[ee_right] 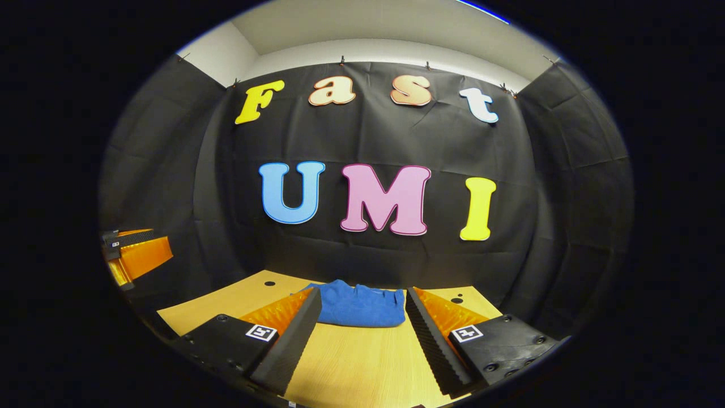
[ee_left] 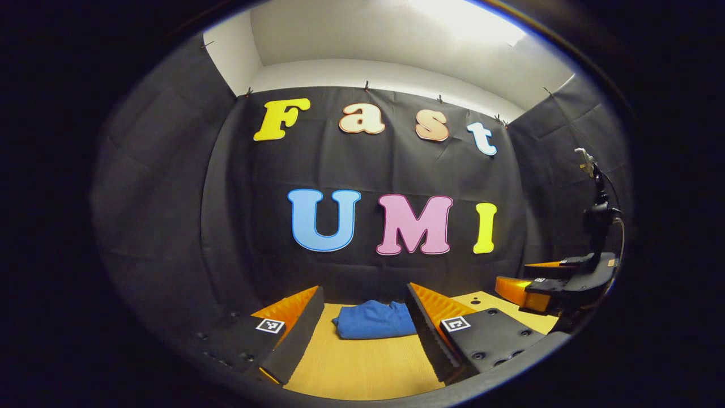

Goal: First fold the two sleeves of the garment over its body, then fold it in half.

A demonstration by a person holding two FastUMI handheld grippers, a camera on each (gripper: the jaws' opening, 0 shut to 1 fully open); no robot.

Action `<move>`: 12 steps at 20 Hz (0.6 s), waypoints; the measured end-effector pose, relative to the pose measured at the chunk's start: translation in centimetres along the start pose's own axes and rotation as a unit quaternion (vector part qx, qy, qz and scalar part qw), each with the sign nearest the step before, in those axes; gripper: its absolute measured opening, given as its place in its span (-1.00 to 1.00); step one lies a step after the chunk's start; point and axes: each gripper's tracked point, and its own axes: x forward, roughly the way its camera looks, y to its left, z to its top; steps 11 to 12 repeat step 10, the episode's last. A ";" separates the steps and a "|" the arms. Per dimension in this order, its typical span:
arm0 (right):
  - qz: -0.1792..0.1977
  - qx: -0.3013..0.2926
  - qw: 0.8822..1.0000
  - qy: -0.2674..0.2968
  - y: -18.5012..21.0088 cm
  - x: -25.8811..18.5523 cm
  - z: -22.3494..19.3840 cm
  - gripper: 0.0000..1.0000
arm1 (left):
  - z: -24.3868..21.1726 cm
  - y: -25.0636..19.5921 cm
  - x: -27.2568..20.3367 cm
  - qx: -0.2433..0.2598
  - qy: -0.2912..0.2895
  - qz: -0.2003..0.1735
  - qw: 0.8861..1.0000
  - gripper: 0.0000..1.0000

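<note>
With the blue garment [ee_left: 375, 320] lying as a compact folded bundle on the table [ee_left: 362, 368] at lower centre, apparently finished, both the left gripper [ee_left: 362, 331] and right gripper [ee_right: 359, 334] are hovering clear, jaws spread and gripping nothing.

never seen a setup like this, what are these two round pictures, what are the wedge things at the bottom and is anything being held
Each picture comes from a fisheye camera riding on a hand-held two-finger tool; a person carries one in each hand. The wedges at the bottom of each view are that tool's own fingers.

The left gripper view looks along the left tool; at its right edge you can also see the other tool farther off. The right gripper view looks along the right tool, with the left one at its left edge.

Both tools are open and hold nothing. Ahead of them, a blue garment lies bunched into a compact bundle on the wooden table, near the booth's black cloth wall. Neither tool touches it.
</note>
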 end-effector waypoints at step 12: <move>0.033 -0.005 0.999 0.007 2.6 1.1 -0.3 0.90 | 1.6 -0.3 -0.4 0.034 -0.015 0.002 0.999 0.65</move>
